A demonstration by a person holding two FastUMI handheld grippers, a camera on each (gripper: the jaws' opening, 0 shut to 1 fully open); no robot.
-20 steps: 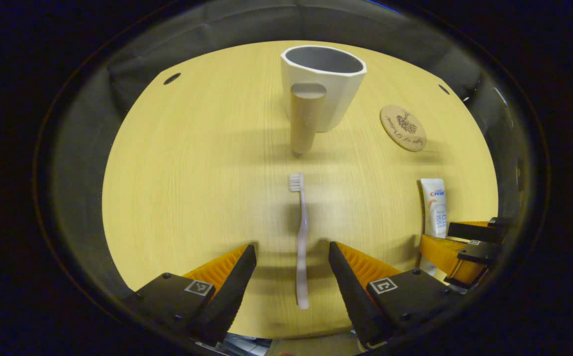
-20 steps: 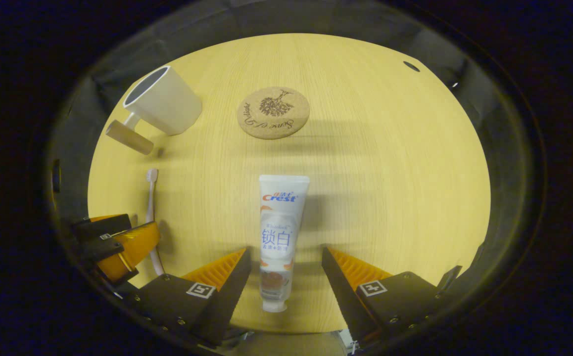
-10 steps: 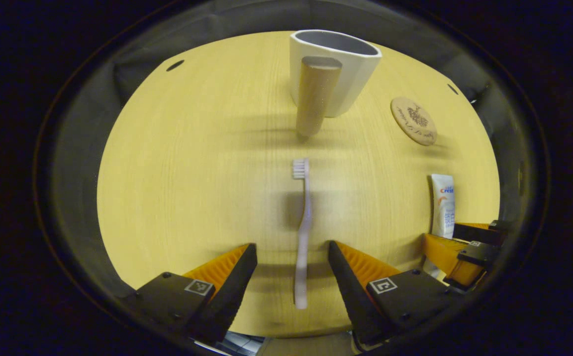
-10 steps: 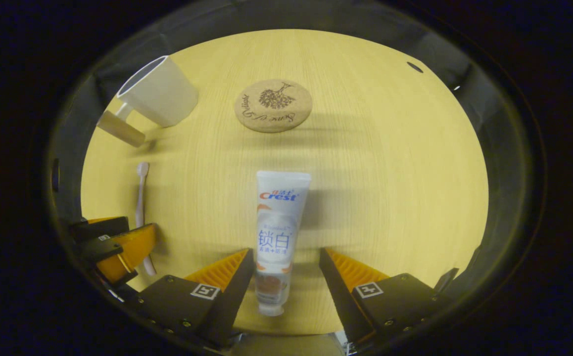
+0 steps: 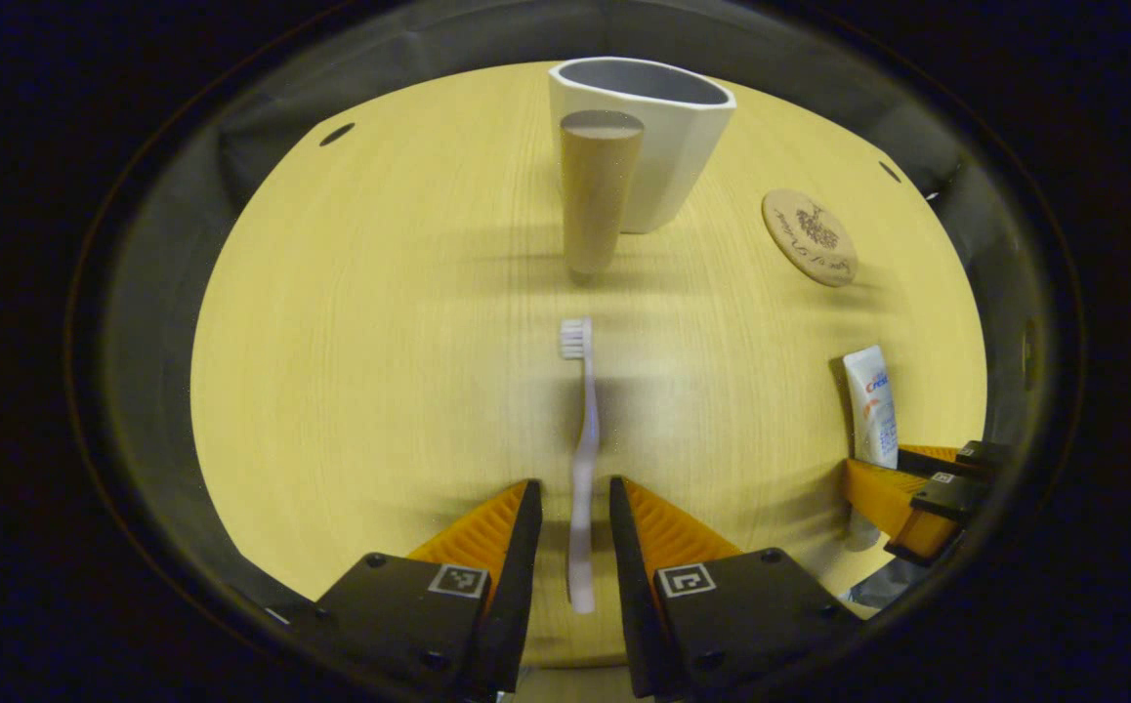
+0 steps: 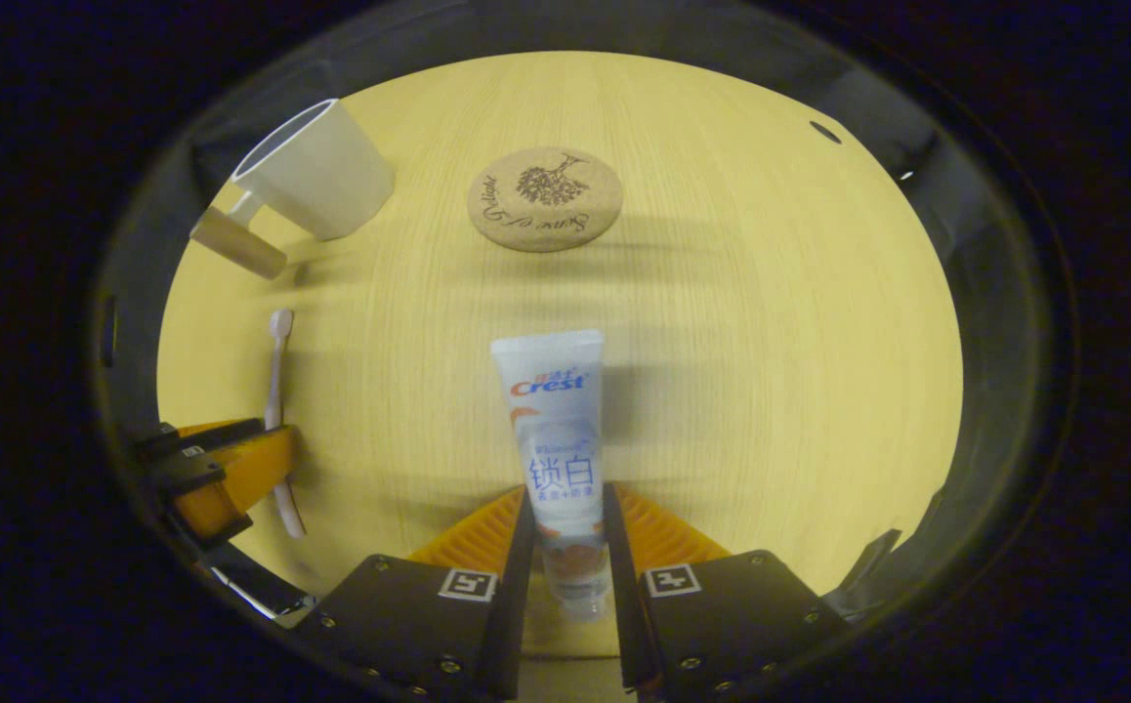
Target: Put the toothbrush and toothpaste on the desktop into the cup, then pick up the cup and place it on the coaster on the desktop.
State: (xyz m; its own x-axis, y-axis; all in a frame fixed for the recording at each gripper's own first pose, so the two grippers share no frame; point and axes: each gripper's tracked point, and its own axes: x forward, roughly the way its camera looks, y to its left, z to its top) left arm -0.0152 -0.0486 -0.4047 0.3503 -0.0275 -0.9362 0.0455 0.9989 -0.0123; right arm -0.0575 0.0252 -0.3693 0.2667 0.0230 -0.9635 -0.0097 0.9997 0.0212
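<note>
Both pickups are on at once! Left tongs (image 5: 570,537) sit nearly clenched around the toothbrush (image 5: 582,459) handle, though contact is hard to call. Right tongs (image 6: 565,547) are clamped on the toothpaste (image 6: 558,439). Both items lie on the table (image 5: 380,342) near its front edge. Next call: lift, then tip each into the cup (image 5: 658,137) standing toward the far edge, beside the coaster (image 6: 544,198).

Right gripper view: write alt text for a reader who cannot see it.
The right gripper has its two fingers pressed on the lower part of a toothpaste tube lying on a wooden desktop. Beyond it sit a round cork coaster and a white cup; the left gripper flanks a toothbrush.
</note>
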